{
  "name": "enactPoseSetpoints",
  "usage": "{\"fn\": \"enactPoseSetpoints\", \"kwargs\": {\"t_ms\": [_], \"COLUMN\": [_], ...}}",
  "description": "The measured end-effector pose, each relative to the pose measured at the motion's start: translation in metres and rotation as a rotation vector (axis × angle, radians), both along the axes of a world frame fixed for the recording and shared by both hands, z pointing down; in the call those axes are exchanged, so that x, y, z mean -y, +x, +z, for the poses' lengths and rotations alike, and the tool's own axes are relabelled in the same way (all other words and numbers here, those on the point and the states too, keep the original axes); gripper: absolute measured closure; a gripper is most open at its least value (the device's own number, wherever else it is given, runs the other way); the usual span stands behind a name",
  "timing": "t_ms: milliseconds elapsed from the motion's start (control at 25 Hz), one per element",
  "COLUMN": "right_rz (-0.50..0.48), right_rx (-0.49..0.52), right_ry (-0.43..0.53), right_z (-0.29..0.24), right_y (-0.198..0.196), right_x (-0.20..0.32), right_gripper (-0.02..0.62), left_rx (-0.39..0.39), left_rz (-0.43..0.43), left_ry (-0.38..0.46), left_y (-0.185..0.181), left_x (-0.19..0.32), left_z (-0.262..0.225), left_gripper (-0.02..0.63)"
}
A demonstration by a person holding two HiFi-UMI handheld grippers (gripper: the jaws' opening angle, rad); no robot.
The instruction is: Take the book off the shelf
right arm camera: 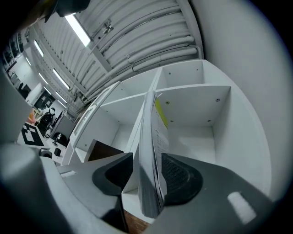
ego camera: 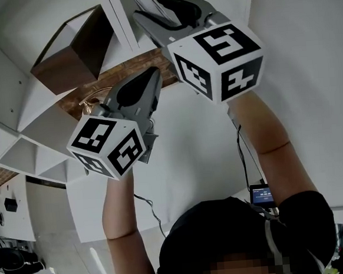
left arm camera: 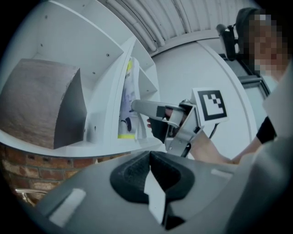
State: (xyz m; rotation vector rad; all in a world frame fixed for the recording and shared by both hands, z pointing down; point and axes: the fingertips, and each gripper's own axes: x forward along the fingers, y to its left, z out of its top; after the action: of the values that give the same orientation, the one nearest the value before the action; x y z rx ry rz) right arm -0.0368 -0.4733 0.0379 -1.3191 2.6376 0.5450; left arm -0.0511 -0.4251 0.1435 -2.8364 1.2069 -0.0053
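A thin book [right arm camera: 153, 146] with a pale cover and a yellow patch stands upright in a white shelf compartment [right arm camera: 192, 96]. It sits between the jaws of my right gripper [right arm camera: 146, 176]. The right pad lies close against its cover and a gap shows at the left pad. In the left gripper view the same book [left arm camera: 127, 105] leans on the compartment's divider, and the right gripper [left arm camera: 139, 112] reaches in to it. My left gripper [left arm camera: 149, 157] is held lower, to the left, pads together and empty. In the head view both the left gripper [ego camera: 153, 76] and the right gripper [ego camera: 144, 14] are raised overhead.
A brown wooden box [ego camera: 73, 55] fills the compartment left of the book, also visible as the box [left arm camera: 41, 109]. Brick wall [left arm camera: 41, 169] shows below the shelf. A white wall [ego camera: 307, 63] is to the right. Cables hang by the person's arms.
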Motion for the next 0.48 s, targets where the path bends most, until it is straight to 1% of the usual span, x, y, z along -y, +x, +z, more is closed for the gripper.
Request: {"fn": "enactPoseSetpoints", "kwargs": {"t_ms": [200,400,440,480], "right_rz": [0.062,0.057,0.064,0.075], "right_rx": [-0.037,-0.028,-0.026,-0.023], "right_ry": [0.02,-0.015,-0.018,-0.018], "right_z": [0.0,-0.004,-0.005,-0.007], "right_y": [-0.004,-0.01,-0.01,-0.01], "right_x": [0.024,0.037,0.037,0.037], "right_gripper": [0.413,0.411,0.416,0.436], "left_rx": [0.001,-0.008,-0.009,-0.011], "left_rz": [-0.022,-0.027,-0.028,-0.028], "left_ry": [0.004,0.006,0.008,0.01], "left_y": [-0.007,-0.013,-0.013,-0.013], "left_x": [0.011,0.016,0.016,0.016], "left_z": [-0.001,-0.005,-0.007,-0.008], "left_gripper": [0.6,0.6,0.6,0.6]}}
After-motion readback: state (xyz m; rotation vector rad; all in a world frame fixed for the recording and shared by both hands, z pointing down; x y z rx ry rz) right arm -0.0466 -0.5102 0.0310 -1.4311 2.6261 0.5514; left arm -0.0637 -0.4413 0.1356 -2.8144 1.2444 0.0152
